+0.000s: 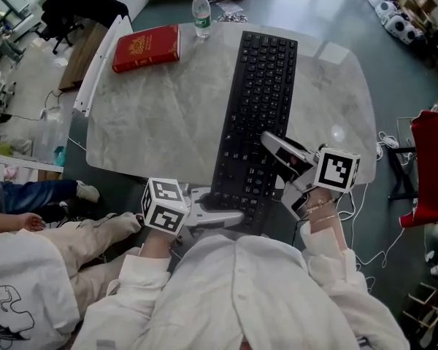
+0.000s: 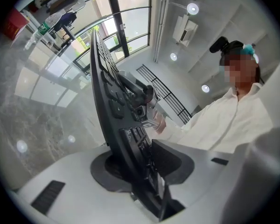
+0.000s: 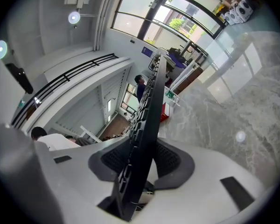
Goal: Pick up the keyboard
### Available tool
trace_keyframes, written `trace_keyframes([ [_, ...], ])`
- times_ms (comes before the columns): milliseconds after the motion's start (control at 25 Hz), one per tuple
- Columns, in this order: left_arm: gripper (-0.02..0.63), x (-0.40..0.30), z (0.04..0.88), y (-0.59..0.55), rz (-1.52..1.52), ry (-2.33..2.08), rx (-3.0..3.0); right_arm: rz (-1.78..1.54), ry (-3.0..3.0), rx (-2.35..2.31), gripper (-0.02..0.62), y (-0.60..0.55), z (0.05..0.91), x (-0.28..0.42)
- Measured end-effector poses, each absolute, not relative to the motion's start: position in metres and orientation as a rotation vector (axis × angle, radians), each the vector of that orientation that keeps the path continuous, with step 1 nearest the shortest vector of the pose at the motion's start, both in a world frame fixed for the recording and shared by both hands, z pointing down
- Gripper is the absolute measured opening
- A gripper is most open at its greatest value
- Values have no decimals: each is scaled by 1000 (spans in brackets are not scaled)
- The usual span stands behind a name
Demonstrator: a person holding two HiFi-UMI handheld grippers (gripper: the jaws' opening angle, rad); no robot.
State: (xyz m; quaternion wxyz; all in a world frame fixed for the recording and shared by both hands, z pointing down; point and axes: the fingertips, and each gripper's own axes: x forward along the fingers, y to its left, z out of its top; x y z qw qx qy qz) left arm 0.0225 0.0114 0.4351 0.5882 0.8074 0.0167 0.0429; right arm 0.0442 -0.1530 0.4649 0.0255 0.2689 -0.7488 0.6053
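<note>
A long black keyboard (image 1: 259, 100) runs lengthwise away from me over the grey marble table (image 1: 153, 122), with its near end past the table's front edge. My left gripper (image 1: 230, 214) is shut on the near-left corner. In the left gripper view the keyboard (image 2: 116, 92) stands edge-on between the pads of that gripper (image 2: 140, 164). My right gripper (image 1: 276, 152) clamps the near right edge, one finger lying over the keys. The right gripper view shows the keyboard (image 3: 151, 106) pinched between the dark pads of that gripper (image 3: 142, 164).
A red book (image 1: 147, 47) and a water bottle (image 1: 201, 13) sit at the table's far left. A white panel (image 1: 98, 64) leans along the left edge. A seated person's legs (image 1: 73, 228) are at the near left, and a red object (image 1: 434, 166) stands to the right.
</note>
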Motion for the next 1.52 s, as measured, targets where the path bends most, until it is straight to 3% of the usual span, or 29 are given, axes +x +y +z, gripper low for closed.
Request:
trace_keyframes([
  [1120, 138, 13, 411, 7, 96, 71, 1943, 1731, -2447, 876, 169, -160, 431, 41],
  [1520, 140, 13, 411, 6, 93, 78, 1936, 1854, -2388, 913, 169, -156, 435, 42],
])
